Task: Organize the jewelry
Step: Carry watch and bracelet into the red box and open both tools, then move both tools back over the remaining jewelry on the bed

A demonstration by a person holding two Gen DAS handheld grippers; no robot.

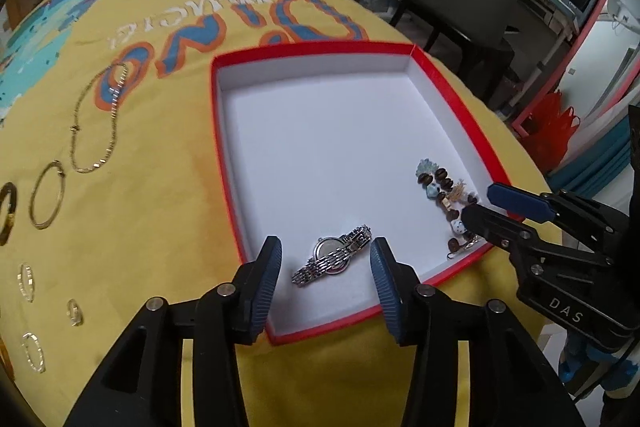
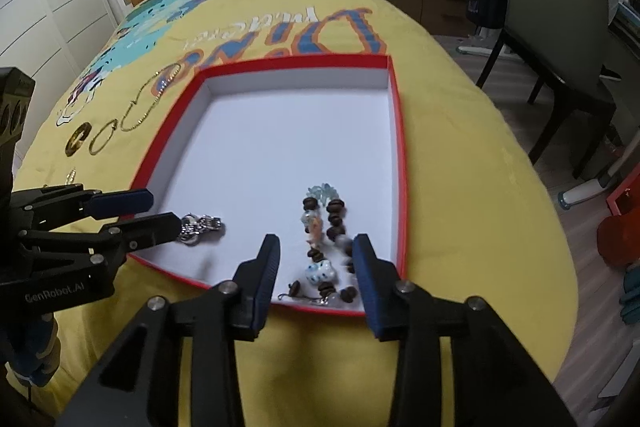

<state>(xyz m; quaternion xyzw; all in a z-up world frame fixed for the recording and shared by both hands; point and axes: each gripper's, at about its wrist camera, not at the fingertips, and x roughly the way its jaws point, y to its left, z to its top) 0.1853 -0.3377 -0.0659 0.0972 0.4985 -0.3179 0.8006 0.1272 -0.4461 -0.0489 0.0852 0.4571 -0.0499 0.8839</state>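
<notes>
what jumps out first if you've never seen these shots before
A red-rimmed white box lies on a bright yellow cartoon bedspread. Inside it, a silver watch lies between the open left tongs and a beaded bracelet between the open right tongs. Gold chains and rings wait left of the box.
</notes>
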